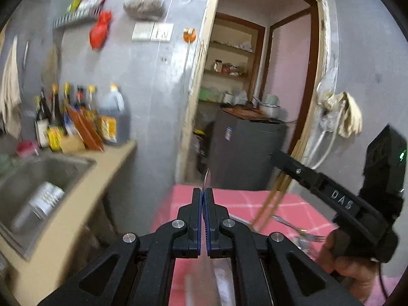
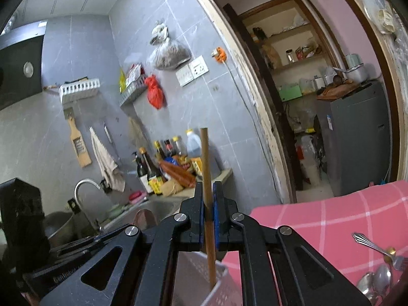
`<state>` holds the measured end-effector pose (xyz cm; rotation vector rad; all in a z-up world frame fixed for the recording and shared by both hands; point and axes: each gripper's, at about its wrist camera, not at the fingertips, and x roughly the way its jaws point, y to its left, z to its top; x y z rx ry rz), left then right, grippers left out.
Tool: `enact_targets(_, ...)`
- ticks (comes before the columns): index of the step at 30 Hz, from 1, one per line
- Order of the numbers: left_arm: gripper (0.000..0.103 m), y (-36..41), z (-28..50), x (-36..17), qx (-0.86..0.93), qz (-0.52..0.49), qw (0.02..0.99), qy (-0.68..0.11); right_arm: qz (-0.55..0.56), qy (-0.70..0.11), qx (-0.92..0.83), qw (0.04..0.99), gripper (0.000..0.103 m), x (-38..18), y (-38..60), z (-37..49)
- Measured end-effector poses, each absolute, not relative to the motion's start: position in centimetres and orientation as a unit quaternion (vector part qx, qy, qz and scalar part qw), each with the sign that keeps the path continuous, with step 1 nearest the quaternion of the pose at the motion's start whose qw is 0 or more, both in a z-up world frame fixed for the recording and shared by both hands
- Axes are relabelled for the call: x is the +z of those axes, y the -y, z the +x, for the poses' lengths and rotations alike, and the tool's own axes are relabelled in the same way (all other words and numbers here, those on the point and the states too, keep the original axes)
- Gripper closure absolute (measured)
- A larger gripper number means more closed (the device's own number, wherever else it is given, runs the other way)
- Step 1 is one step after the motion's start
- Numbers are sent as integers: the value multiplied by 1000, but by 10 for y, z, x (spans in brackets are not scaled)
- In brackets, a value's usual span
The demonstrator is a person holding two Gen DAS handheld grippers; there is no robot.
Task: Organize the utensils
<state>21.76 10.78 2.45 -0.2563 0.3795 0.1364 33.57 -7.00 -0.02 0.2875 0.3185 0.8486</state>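
My left gripper (image 1: 204,191) is shut on a thin metal utensil (image 1: 207,179) whose rounded end sticks out past the fingertips, above the pink checked tablecloth (image 1: 244,201). My right gripper (image 2: 208,186) is shut on wooden chopsticks (image 2: 205,153) held upright, their lower end inside a perforated metal utensil holder (image 2: 204,278). In the left wrist view the right gripper (image 1: 278,156) holds the chopsticks (image 1: 270,199) at the right. A fork (image 2: 369,243) and spoons (image 2: 374,283) lie on the cloth (image 2: 331,216).
A steel sink (image 1: 46,178) with a metal container in it sits left, set in a beige counter with sauce bottles (image 1: 76,117). A tap (image 2: 84,191) stands by the sink. A doorway leads to a grey fridge (image 1: 242,150) and shelves.
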Motion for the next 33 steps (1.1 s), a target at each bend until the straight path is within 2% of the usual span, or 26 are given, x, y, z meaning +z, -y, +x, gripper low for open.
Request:
enact_targets(1, 100, -109, 216, 24, 62, -136, 970, -190, 131, -158, 409, 889, 89, 0, 72, 334)
enact_targets(2, 99, -110, 213, 23, 56, -148, 968, -193, 128, -161, 409, 889, 74, 0, 75, 333)
enact_targets(4, 94, -110, 210, 22, 57, -159, 966, -195, 130, -161, 409, 889, 59, 2, 82, 331)
enact_targets(6, 72, -109, 206, 23, 59, -170, 965, -193, 128, -159, 403, 892, 59, 6, 89, 328)
enact_targets(8, 60, -108, 198, 27, 68, -189, 963, -176, 128, -154, 392, 898, 58, 12, 99, 325)
enact_targets(11, 54, -103, 194, 35, 76, -194, 964, -165, 127, -139, 369, 910, 46, 22, 117, 316)
enact_targets(15, 34, -83, 188, 50, 85, -170, 971, -147, 117, -119, 336, 927, 34, 35, 146, 304)
enact_targets(17, 26, -72, 186, 56, 86, -155, 974, -141, 109, -108, 315, 937, 24, 39, 164, 295)
enact_targets(21, 11, -46, 180, 61, 84, -130, 979, -131, 90, -93, 277, 952, 12, 44, 197, 279)
enact_targets(25, 5, -19, 175, 59, 78, -112, 982, -130, 71, -82, 241, 964, 2, 44, 225, 265)
enact_targets(33, 1, 38, 176, 32, 60, -69, 986, -141, 52, -90, 195, 975, 1, 33, 275, 252)
